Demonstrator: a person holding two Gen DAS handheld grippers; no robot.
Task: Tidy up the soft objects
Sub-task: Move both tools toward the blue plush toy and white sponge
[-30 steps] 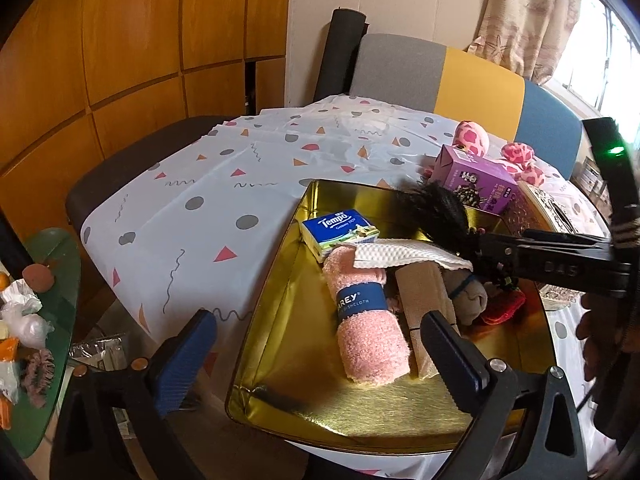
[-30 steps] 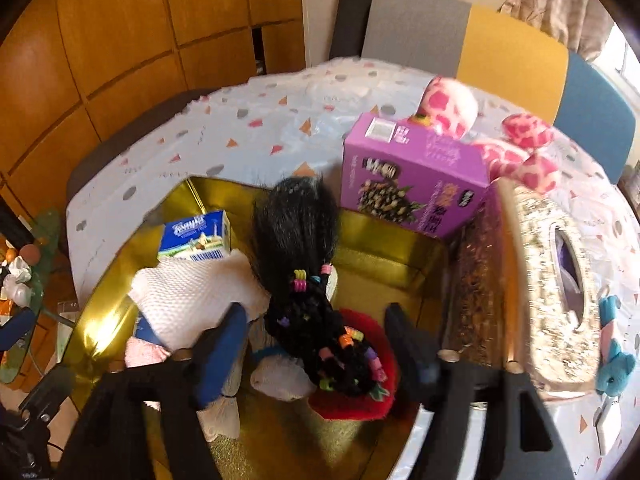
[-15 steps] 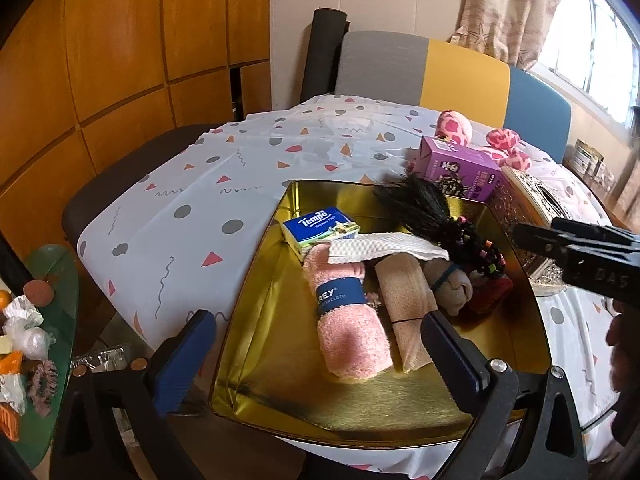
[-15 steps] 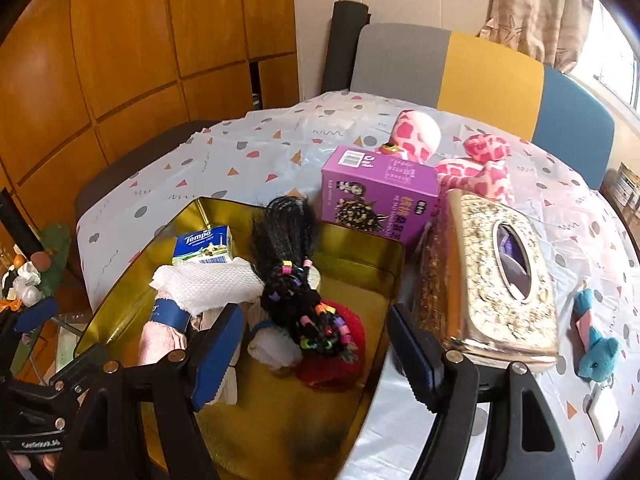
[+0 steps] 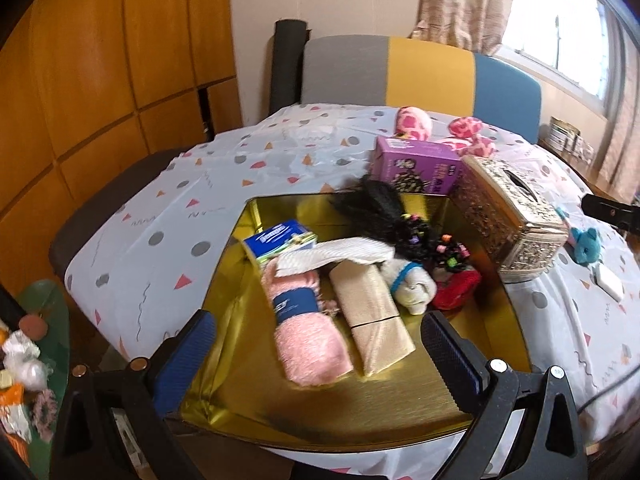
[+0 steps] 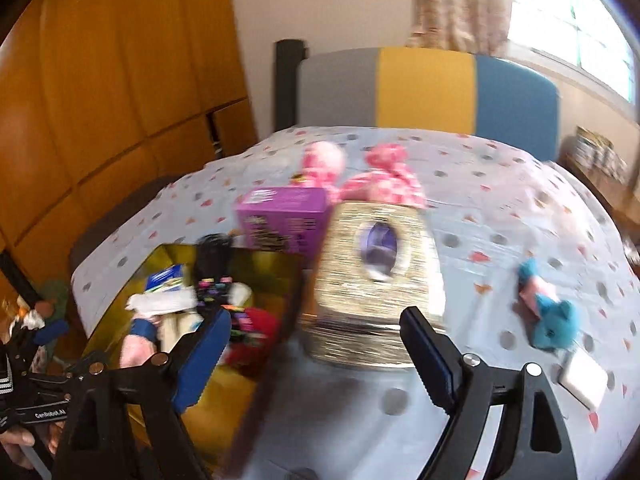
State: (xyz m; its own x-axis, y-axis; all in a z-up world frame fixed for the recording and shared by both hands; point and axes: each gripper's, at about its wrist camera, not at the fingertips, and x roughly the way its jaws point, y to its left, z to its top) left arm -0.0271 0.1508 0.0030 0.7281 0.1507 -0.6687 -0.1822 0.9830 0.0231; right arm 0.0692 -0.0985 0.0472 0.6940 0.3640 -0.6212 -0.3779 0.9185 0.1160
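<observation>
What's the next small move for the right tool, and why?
Probably carry the right tool on to the blue plush and lower it over the toy. The tool's jaws have just been opening and nothing is between them; it now sits above the tissue box, clear of the gold tray. The plush lies loose on the table to the right, still outside the tray.
</observation>
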